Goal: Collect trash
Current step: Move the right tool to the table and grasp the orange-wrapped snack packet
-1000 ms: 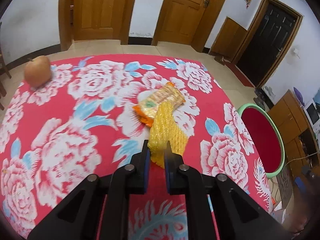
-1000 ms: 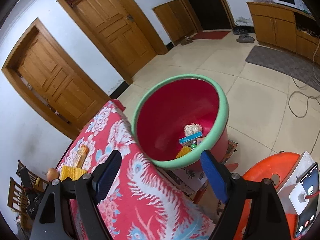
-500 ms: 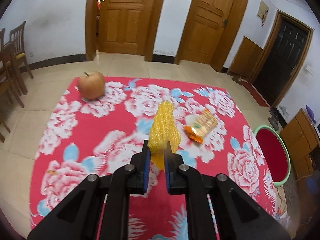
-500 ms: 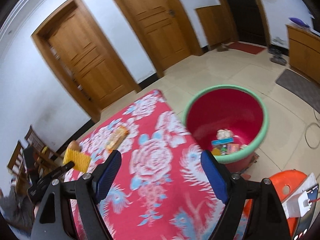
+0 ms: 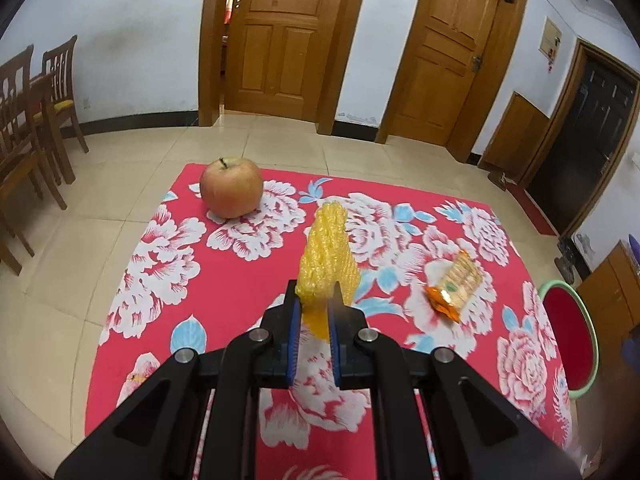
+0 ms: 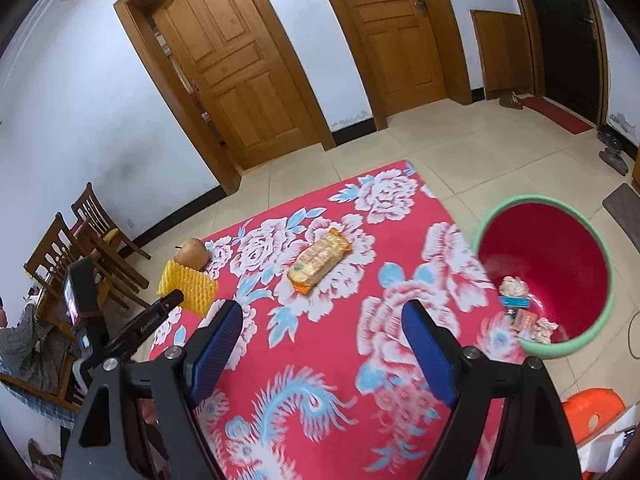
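We see our left claw (image 5: 313,312) as matte black plastic, two angular arms with cut-out triangles, silver round screws at the pivots and blue ribbed pads (image 5: 295,340). Our right claw (image 6: 322,344) matches, with black arms, silver screws and broad blue pads (image 6: 428,354).

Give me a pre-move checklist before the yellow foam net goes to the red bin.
1. Left gripper jaws shut on the yellow foam net: ok.
2. Net lifted off the tablecloth: ok.
3. Right gripper jaws open and empty: ok.
4. Red bin mouth unobstructed: ok.
5. Snack packet collected: not ok, it lies on the cloth.
6. Apple apart from the net: ok.
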Motion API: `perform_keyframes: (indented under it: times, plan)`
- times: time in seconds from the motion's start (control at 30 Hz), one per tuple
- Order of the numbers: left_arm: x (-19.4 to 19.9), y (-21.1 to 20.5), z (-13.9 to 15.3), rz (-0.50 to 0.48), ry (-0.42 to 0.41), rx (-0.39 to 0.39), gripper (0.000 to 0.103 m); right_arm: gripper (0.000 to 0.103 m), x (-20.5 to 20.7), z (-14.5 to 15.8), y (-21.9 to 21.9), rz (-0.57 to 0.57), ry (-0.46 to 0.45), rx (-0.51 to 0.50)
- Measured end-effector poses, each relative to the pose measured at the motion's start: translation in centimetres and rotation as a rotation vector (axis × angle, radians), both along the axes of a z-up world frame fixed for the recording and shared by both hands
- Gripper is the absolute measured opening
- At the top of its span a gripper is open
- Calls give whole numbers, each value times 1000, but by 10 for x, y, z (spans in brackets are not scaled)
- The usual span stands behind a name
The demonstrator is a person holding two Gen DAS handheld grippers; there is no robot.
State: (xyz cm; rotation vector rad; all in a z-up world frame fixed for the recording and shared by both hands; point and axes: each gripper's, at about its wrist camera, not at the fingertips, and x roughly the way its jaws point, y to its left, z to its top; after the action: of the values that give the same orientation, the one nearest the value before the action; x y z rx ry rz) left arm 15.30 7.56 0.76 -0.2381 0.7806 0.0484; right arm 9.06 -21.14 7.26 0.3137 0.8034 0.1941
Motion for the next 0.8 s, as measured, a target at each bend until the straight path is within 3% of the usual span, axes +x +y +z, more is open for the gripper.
perform_keyframes:
  times: [0.3,0.57,0.8]
  plan:
    - [13,20,-34,24,13,-66,11,87,62,-50,40,-92,65,-43]
    - [15,26,-42,46,-1,-61,11,87,114,-92,80,-127,127,-157]
    - [16,28,-45,49,5,-74,11,87,145,-114,93,-211,171,-167]
